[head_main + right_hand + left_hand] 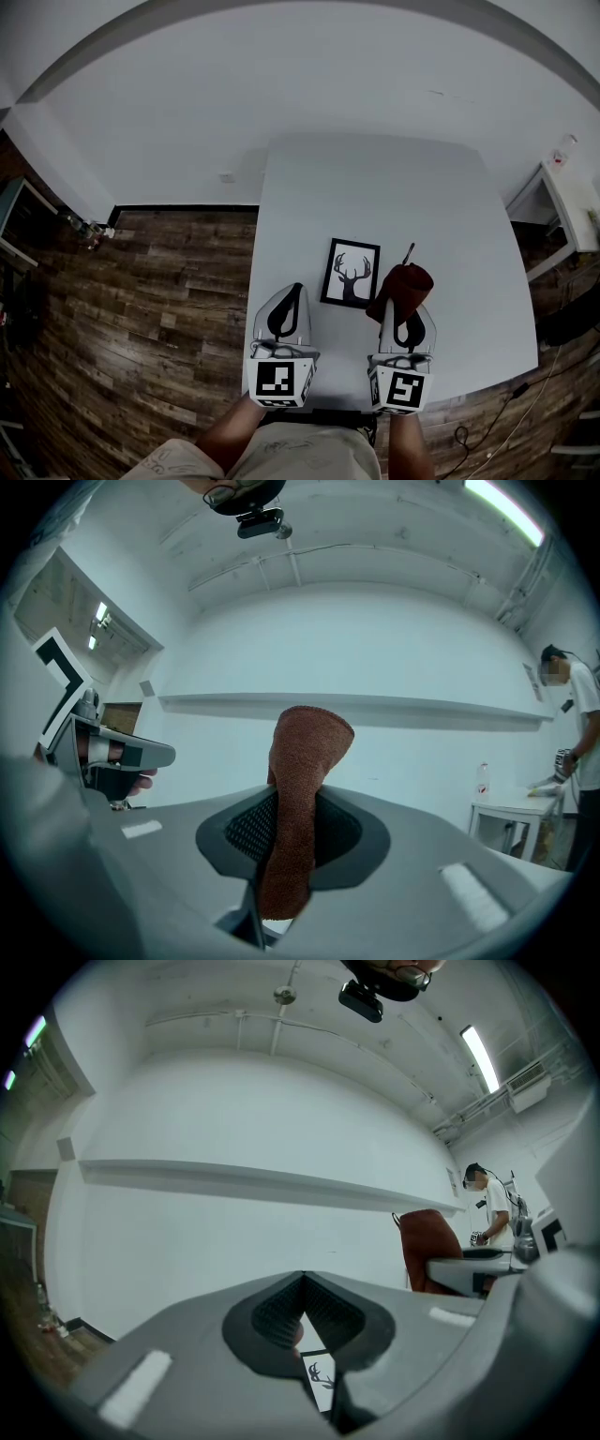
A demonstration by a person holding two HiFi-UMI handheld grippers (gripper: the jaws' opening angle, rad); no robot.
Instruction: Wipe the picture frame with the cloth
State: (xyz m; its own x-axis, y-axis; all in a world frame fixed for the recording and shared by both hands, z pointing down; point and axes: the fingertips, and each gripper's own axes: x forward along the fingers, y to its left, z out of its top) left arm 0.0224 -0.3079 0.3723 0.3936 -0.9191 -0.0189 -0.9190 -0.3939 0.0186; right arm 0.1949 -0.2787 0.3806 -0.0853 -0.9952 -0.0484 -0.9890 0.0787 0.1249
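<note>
A black picture frame (352, 273) with a deer print lies flat on the white table (375, 197), between my two grippers and just beyond them. My right gripper (408, 323) is shut on a reddish-brown cloth (401, 289), which sticks up out of the jaws to the right of the frame. In the right gripper view the cloth (298, 808) stands clamped between the ribbed pads. My left gripper (286, 314) is shut with nothing in it, near the frame's lower left corner. A sliver of the frame (319, 1377) shows below its jaws in the left gripper view.
The table's front edge is right by my knees. Wooden floor (141, 309) lies to the left. A small white side table (567, 202) stands at the right, with a bottle on it. A person (577, 733) stands by it in the distance.
</note>
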